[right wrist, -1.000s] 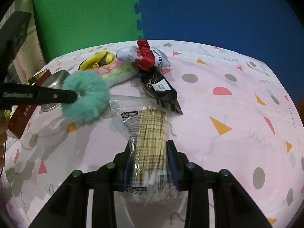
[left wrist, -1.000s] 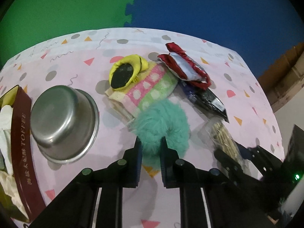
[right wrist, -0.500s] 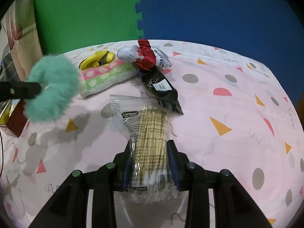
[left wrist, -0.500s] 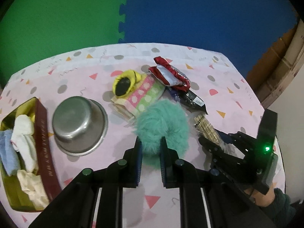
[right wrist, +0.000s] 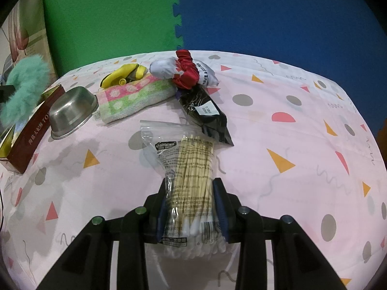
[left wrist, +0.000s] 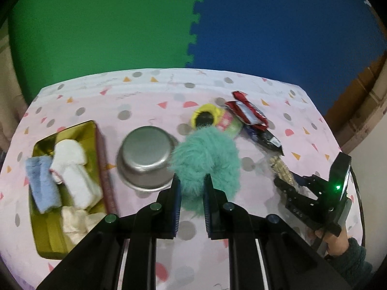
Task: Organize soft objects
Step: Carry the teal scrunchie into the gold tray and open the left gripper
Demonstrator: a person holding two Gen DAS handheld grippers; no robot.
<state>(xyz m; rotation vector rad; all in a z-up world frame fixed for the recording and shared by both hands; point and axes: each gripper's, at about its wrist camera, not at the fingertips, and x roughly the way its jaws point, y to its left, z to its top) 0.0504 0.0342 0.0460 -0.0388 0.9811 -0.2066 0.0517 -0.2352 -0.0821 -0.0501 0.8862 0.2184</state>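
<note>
Clearly the left gripper point(left wrist: 191, 188) has its jaws clamped narrow on a teal fluffy scrunchie point(left wrist: 205, 159), held above the surface point(left wrist: 145, 91). Just left of those jaws sits an upturned steel bowl point(left wrist: 145, 157), and further left a gold tin point(left wrist: 65, 133) holding a blue cloth point(left wrist: 42, 183) and white cloths point(left wrist: 72, 169). Beyond the jaws lie a yellow item point(left wrist: 205, 118), a pink-green towel point(left wrist: 229, 124) and a red-white bundle point(left wrist: 249, 112). The right gripper point(right wrist: 192, 193) has its jaws partly apart around a clear bag of cotton swabs point(right wrist: 191, 166) lying on the surface; the pads seem to press its sides, though the plastic blurs this. Ahead of them lies a black packet point(right wrist: 208, 116).
</note>
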